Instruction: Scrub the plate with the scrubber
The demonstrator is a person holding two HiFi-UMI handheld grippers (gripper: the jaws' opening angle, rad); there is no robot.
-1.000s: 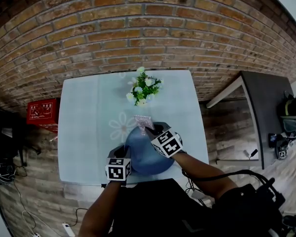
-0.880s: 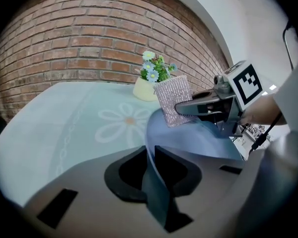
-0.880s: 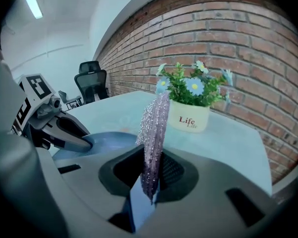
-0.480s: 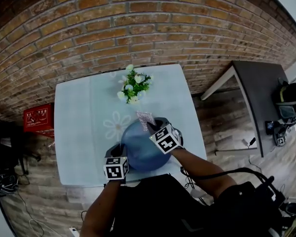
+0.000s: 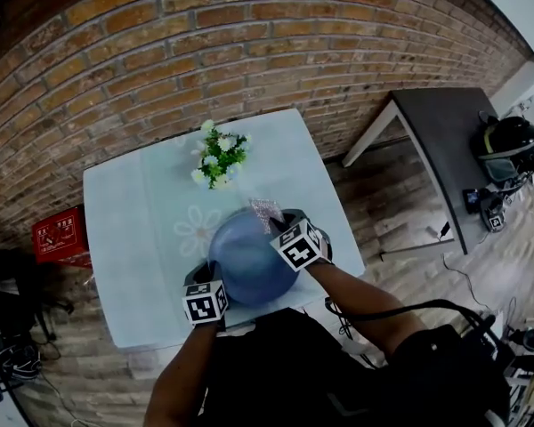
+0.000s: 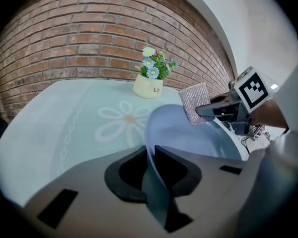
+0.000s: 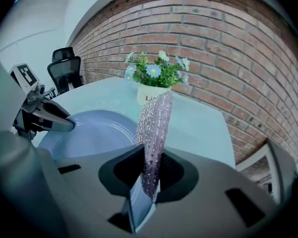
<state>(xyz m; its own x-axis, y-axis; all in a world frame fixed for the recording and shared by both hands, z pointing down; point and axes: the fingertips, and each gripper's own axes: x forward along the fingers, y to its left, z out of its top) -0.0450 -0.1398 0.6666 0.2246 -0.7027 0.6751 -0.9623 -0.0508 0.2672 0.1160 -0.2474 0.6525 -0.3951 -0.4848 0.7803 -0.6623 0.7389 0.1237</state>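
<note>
My left hand-held gripper [image 6: 151, 157] pinches the rim of the round blue plate [image 5: 245, 256] to steady it at the near edge of the counter [image 5: 142, 212]. My right hand-held gripper [image 7: 148, 160] squeezes the sparkly silver scrubber [image 7: 155, 128].

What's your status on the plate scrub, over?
Left gripper clamped on plate near rim. Right gripper clamped on scrubber, at plate's far edge. Flower pot beyond plate, not in the way.

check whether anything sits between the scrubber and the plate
Nothing visible does. The scrubber, clamped in the right gripper, hangs right at the blue plate's far rim with only bare plate before it. The left gripper grips the near rim, and the flower pot stands farther back, clear of both.
</note>
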